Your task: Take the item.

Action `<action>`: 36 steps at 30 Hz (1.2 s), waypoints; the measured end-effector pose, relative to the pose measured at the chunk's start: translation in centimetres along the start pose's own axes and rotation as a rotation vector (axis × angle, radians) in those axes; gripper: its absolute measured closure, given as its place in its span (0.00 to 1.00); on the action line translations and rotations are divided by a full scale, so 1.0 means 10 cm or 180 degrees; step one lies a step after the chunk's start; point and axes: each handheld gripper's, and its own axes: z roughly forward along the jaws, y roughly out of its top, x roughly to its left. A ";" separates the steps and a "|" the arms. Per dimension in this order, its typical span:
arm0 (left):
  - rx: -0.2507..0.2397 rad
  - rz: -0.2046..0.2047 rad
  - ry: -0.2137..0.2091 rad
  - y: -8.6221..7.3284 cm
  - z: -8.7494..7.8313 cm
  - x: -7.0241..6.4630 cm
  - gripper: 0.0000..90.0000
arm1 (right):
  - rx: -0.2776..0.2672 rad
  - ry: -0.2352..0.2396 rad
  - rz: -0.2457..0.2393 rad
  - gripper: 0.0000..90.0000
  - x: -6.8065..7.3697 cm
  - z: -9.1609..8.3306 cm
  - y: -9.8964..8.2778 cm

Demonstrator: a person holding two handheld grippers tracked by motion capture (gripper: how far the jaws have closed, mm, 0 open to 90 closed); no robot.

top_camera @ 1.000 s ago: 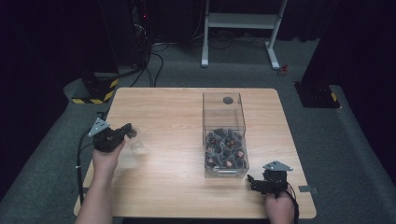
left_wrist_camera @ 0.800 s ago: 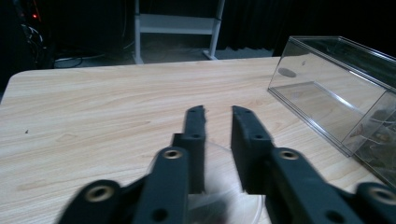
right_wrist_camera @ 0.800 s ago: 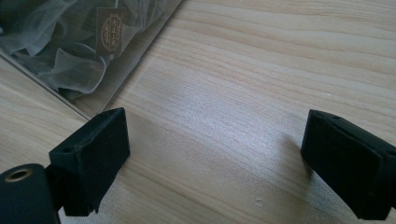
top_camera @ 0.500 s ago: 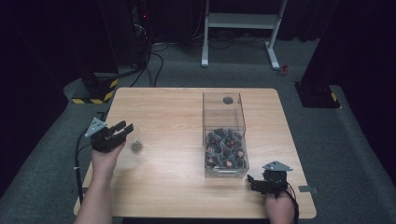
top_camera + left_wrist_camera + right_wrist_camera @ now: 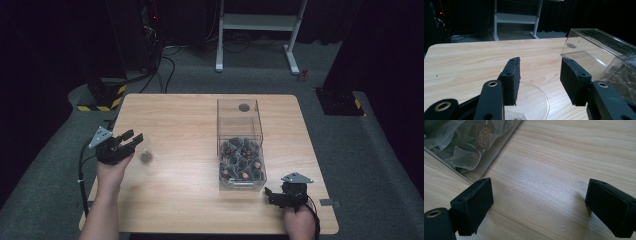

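The left gripper (image 5: 134, 140) drew back from the clear box (image 5: 240, 145). Its jaws opened, leaving the small wrapped piece (image 5: 146, 157) on the table (image 5: 185, 120).

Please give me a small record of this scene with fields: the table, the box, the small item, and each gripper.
table: light wooden table, on a grey floor
box: clear plastic box right of the middle, its near end full of small wrapped items
small item: one dark piece in a clear wrap, lying on the table just beside the left gripper
left gripper: jaws have just been opening, nothing pressed between the pads
right gripper: jaws wide open, low over bare wood near the box's near corner
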 end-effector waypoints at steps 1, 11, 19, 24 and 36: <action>0.0010 0.0008 -0.0004 0.00 -0.01 -0.01 0.56 | 0.0001 -0.0001 -0.0001 0.09 0.00 0.00 0.00; 0.0029 0.0038 -0.0007 -0.01 -0.09 -0.10 0.52 | 0.0000 0.0002 0.0000 0.09 0.00 0.00 0.00; 0.0097 0.0062 -0.0048 -0.07 -0.15 -0.20 0.50 | 0.0001 0.0003 0.0001 0.09 0.00 0.00 0.00; 0.0216 0.0122 0.0023 -0.16 -0.18 -0.26 0.49 | 0.0001 0.0005 0.0000 0.09 0.00 0.00 0.00; 0.0725 0.0215 0.0105 -0.54 -0.31 -0.38 0.47 | 0.0006 0.0012 0.0005 0.09 0.00 0.00 0.00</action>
